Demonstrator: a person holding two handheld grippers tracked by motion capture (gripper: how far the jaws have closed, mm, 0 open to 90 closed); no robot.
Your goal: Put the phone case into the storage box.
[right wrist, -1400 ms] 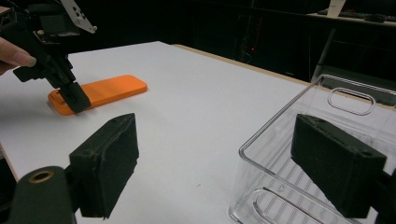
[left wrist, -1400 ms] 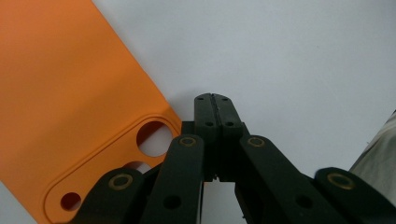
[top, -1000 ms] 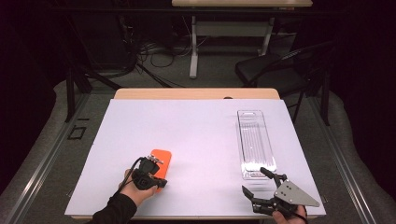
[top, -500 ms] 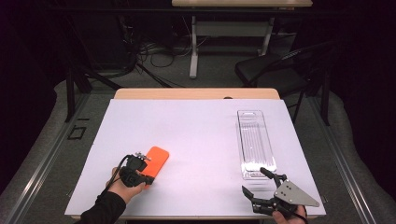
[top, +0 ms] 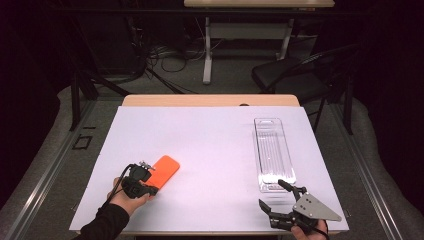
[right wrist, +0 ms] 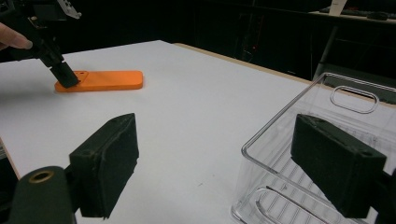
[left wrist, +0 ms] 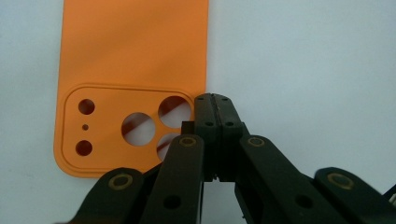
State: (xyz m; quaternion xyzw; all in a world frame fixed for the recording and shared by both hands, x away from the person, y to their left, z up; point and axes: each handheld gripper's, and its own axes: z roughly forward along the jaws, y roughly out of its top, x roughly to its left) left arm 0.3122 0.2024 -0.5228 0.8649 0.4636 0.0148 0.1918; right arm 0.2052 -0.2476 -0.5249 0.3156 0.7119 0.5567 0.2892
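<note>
Orange phone case (left wrist: 133, 65) touching closed left gripper (left wrist: 212, 99).

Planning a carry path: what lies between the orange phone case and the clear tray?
Nothing: between the orange phone case and the clear tray the high view shows bare white table.

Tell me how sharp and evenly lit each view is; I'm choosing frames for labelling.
High view: the white table is bright, the room behind it nearly black, and the clear tray is faint. Left gripper view: the orange phone case is crisp, with evenly lit colour. Right gripper view: the near jaws are soft and the tray rim glints.
</note>
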